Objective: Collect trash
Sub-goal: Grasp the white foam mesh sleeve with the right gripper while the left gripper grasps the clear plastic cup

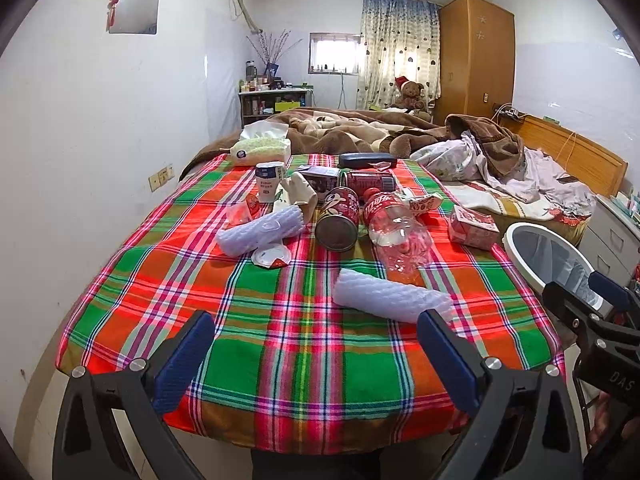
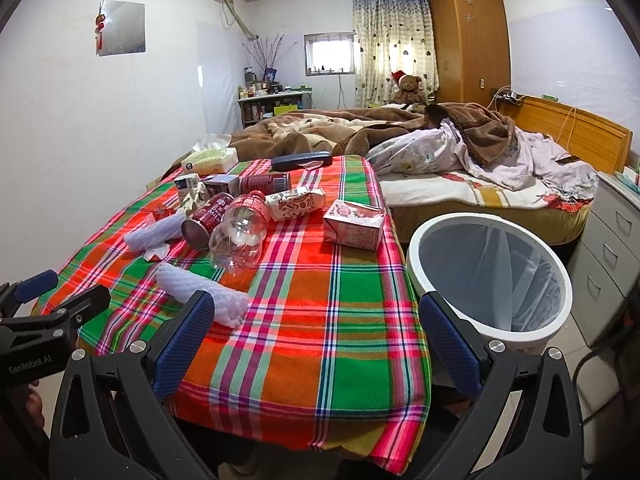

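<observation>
Trash lies on a plaid-covered table [image 1: 304, 360]: two white foam sleeves [image 1: 390, 298] [image 1: 260, 230], a clear crushed bottle with a red label [image 1: 394, 226], a red can [image 1: 338, 220], a pink carton [image 1: 472, 226] and a small white cup [image 1: 268, 182]. My left gripper [image 1: 316, 350] is open and empty above the table's near edge. My right gripper [image 2: 316, 338] is open and empty, its left finger just in front of the near foam sleeve [image 2: 200, 294]. A white bin with a liner [image 2: 490, 276] stands right of the table.
A tissue pack [image 1: 262, 150] and a dark case [image 1: 366, 160] lie at the table's far end. An unmade bed [image 2: 460, 168] is behind, a drawer unit [image 2: 612, 248] at right, a white wall [image 1: 80, 140] at left.
</observation>
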Tool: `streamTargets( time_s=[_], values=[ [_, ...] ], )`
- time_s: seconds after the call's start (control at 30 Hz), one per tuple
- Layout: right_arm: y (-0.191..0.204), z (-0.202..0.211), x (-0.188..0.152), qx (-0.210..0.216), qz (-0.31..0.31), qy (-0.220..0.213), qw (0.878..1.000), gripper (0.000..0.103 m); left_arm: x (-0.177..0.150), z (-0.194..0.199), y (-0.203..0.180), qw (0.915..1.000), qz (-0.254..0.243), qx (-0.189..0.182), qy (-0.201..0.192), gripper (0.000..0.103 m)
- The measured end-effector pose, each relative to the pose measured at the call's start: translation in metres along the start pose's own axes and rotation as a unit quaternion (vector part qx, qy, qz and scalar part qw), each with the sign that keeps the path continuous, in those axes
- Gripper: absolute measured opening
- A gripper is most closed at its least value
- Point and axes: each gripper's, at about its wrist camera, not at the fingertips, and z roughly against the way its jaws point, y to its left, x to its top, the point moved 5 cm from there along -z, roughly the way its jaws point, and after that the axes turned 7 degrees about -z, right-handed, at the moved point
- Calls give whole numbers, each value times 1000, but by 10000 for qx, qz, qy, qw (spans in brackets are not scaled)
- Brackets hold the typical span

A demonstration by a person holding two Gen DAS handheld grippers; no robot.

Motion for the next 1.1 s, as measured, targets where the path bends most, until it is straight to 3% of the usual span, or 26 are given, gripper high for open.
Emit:
streamTargets(
  time_s=[0.57, 0.67, 0.8, 0.9, 0.97, 1.1],
  values=[
    [63, -55, -11, 1144, 675, 388, 9904, 103, 15, -78, 74, 9988, 67, -23, 489, 102],
    [76, -65, -15, 1193, 912, 463, 9876, 95, 24, -95, 83, 9986, 67, -125, 509, 102],
    [87, -78, -18, 1295, 1049, 681, 9837, 94, 35, -116, 92, 9979, -66, -191, 608, 100],
    [92, -85, -19, 1257, 1149, 785, 9823, 83, 43, -137, 98, 9965, -173, -321, 754, 97],
    [93, -90, -19, 1224, 1183, 870, 9816, 70, 49, -148, 103, 9961, -105, -441, 753, 94],
    [95, -93, -20, 1284, 1168, 989, 9798, 58, 55, -160, 107, 9953, -75, -562, 785, 93]
  ],
)
